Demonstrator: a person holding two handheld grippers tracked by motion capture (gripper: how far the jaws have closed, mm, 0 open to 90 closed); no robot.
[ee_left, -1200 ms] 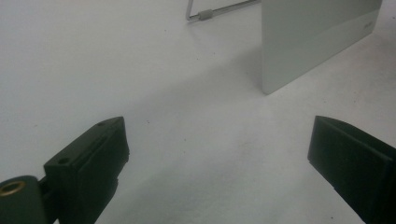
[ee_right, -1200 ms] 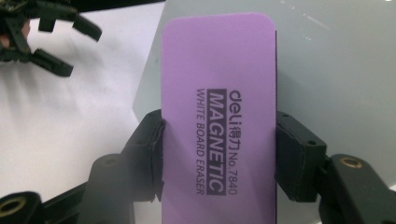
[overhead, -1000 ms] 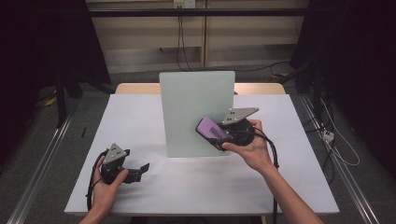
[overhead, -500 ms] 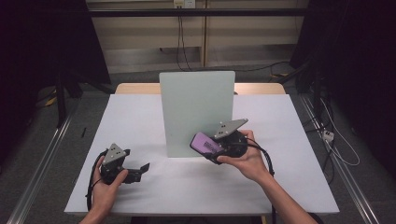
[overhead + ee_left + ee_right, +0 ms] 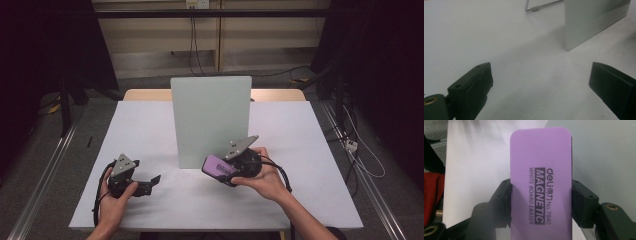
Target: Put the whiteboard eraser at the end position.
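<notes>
Right hand-held gripper: we have its jaws clamped on both long edges of the purple eraser; in the right gripper view the pads press flat against its sides.
Purple eraser: we read "MAGNETIC WHITE BOARD ERASER" on its face; in the high view it sits at about 5 o'clock from the foot of the upright board, close in front of the board's lower right part. We cannot tell whether it touches the board.
Right hand: we grip the tool from behind, with its cable trailing toward 3 o'clock.
Left hand-held gripper: we hold its jaws wide apart with nothing between them, low over the sheet and pointing toward 3 o'clock.
Left hand: we wrap it round the tool body near the table's 7 o'clock corner.
Upright board: pale grey-green, it stands at the middle of the table; in the left gripper view its lower corner rests on the sheet, with a thin wire stand at 11 o'clock from it.
Table: a white sheet covers it, and the two tools are well apart on it.
</notes>
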